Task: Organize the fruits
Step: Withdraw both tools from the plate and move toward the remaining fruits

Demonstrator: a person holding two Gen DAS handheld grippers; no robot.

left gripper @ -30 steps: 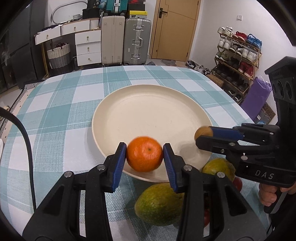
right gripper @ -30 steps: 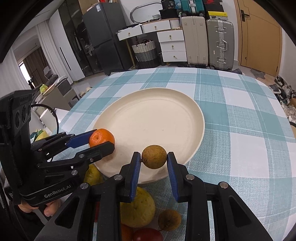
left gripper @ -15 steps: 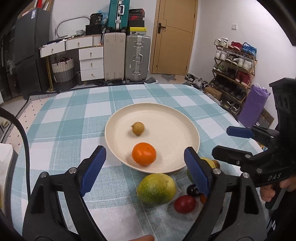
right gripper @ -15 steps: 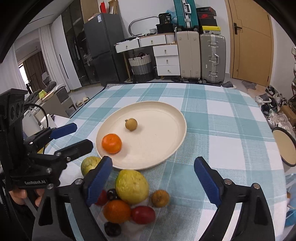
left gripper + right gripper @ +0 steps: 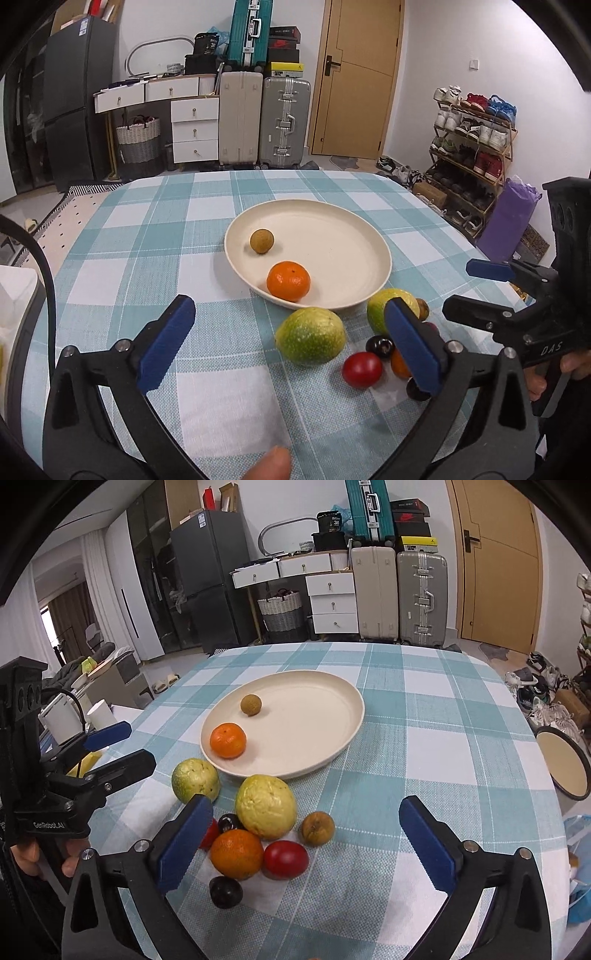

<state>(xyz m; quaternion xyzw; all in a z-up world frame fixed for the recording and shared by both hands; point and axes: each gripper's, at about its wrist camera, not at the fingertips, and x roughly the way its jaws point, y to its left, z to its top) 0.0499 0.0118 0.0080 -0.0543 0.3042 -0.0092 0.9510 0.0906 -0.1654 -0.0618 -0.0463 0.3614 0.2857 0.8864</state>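
Looking along the left gripper (image 5: 291,343), the left wrist view shows its jaws spread wide and empty above the checked tablecloth (image 5: 147,240). The plate (image 5: 369,236) holds a mandarin (image 5: 288,280) at its near rim and a small brown fruit (image 5: 262,240) farther in, apart from each other. A green fruit (image 5: 310,340) and a tomato (image 5: 362,369) lie just off the plate. The right gripper (image 5: 491,291) appears from the side, jaws parted and empty.

The right wrist view shows the right gripper (image 5: 304,845) wide open, holding nothing. It reveals the full pile beside the plate (image 5: 332,686): a yellow fruit (image 5: 266,806), an orange (image 5: 236,853), a second brown fruit (image 5: 318,828) and a dark plum (image 5: 226,892), most of them hidden or cut off in the left view.

One second ago each gripper was clamped on a fruit over the plate; both have since released and drawn back.
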